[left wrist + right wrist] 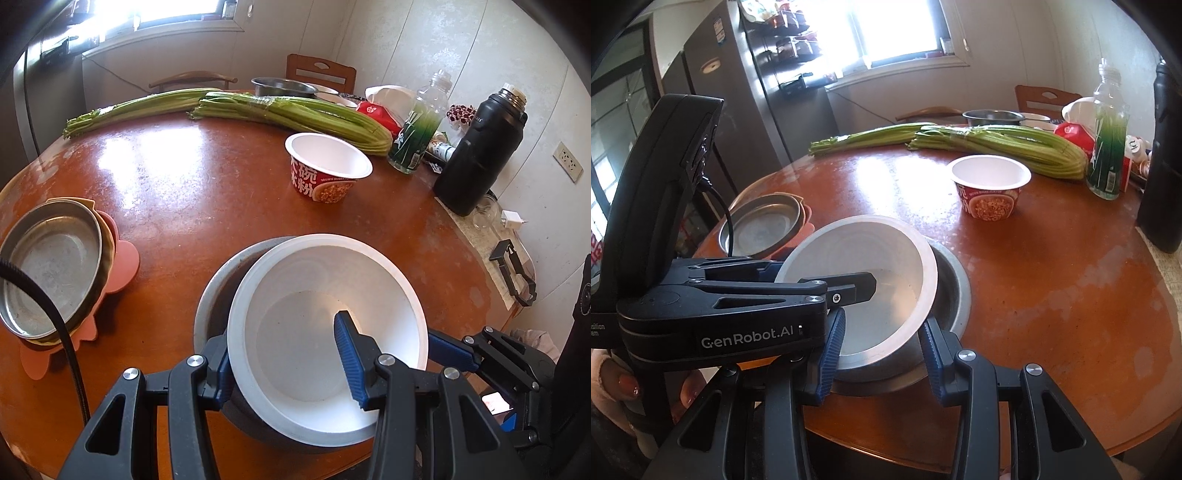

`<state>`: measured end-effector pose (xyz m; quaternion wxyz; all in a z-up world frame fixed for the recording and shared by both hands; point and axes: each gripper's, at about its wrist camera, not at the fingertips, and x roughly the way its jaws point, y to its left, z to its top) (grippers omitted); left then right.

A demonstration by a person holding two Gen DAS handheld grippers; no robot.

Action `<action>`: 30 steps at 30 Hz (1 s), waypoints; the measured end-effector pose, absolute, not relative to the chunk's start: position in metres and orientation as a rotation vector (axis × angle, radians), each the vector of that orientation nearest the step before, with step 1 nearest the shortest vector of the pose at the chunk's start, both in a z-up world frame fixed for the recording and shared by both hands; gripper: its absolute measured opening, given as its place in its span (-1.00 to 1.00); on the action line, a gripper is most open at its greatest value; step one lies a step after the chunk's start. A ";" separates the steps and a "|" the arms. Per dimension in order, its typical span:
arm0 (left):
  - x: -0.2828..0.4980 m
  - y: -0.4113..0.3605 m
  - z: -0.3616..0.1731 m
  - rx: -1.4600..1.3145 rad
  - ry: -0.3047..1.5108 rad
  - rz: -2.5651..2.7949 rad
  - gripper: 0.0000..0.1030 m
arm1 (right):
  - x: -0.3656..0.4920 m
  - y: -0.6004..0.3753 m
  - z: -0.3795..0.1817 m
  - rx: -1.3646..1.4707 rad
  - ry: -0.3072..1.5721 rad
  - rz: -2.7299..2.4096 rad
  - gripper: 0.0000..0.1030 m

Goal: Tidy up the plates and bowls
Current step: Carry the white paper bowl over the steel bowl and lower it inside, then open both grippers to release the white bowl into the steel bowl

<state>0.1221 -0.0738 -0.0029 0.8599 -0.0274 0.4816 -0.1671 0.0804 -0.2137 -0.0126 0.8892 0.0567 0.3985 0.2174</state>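
Observation:
A white bowl [317, 332] sits tilted inside a grey metal bowl [214, 291] at the near edge of the round brown table [177, 184]. My left gripper [284, 354] is shut on the white bowl's near rim, one finger inside and one outside. In the right wrist view the white bowl [864, 258] leans in the grey bowl [955, 291]. My right gripper [882, 354] is open, its fingers on either side of the grey bowl's near rim. A steel dish [51, 273] lies stacked on a pink plate [125, 258] at the left.
A red-and-white paper noodle cup [328, 170] stands mid-table. Celery bunches [288, 114], a green bottle [421, 125], a black flask [480, 147] and a steel pot [280, 86] sit at the far side. A wall lies to the right.

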 end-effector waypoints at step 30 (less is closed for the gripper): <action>0.124 -0.068 -0.008 -0.047 1.004 -0.311 -0.06 | 0.086 -0.220 -0.020 0.129 0.820 0.438 -0.17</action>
